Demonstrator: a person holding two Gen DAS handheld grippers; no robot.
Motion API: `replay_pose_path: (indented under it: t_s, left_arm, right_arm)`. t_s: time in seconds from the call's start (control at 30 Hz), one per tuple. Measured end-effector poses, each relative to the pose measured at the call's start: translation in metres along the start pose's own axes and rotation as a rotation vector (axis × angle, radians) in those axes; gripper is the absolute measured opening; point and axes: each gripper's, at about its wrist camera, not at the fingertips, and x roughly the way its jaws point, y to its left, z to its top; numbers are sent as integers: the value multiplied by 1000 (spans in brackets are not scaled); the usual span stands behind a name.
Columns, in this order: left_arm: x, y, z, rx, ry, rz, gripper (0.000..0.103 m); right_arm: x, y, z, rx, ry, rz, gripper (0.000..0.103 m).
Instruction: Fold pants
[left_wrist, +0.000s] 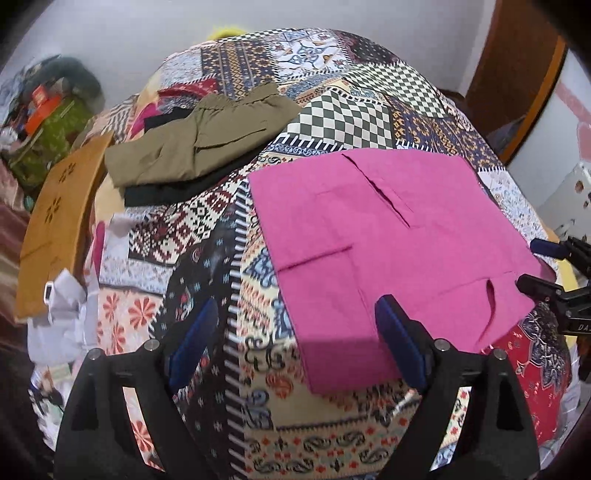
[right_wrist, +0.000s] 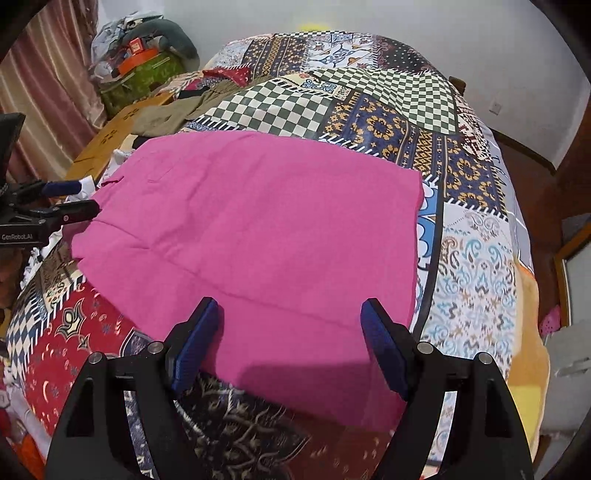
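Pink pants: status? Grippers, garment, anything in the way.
Left gripper and right gripper: jaws open, nothing held. Pink pants folded flat on patchwork bedspread. Olive pants lie apart at far side, not in the way.

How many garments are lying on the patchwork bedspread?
3: pink pants folded near the grippers, olive pants farther back left, a black garment under the olive; more may be hidden.

The pink pants lie folded flat into a rough rectangle at the centre right of the left wrist frame, pocket slits facing up, smooth and unwrinkled.
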Motion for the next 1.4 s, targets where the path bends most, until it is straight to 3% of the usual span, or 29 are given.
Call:
replay_pose_path:
  t_s: [0.13,0.27,0.4,0.53,0.67,0.8,0.97,1.07,1.1,1.13,1.23,1.4]
  left_arm:
    - [-16,6,-4,-55,-19,-2,88]
    - [-32,13,-4,-166,-16,-113,88]
    - [-35,6,-10,-202,12,-167,88]
    - [-29,2,-21,-274,70,-256,88]
    - [-17,1,-32,-370,139,-370,88]
    - [-12,1,-32,-416,134,-409,88]
    - [3,0,-20,-486,139,-508,89]
    - [11,0,-12,-512,127,-504,88]
    - [11,1,-11,-515,124,-487,81]
    - [12,2,-9,-518,119,-456,67]
    - [11,2,-6,-514,88,-308,34]
    - [8,4,-7,-496,24,-248,20]
  right_arm:
    - [-8,3,1,33,-22,23,76]
    - [-23,17,13,27,-91,48,76]
    - [-27,34,24,4,-132,75,76]
    - [-10,47,25,-31,-113,82,76]
    - [21,46,18,-28,-17,74,76]
    - [19,41,16,-28,-11,105,76]
    - [20,43,13,-27,-12,110,77]
    - [21,41,12,-20,-11,120,78]
    - [21,41,13,-21,-11,122,79]
    - [22,41,12,-22,-12,123,79]
    - [22,40,12,-17,-13,127,79]
    - [22,39,12,-13,-13,137,79]
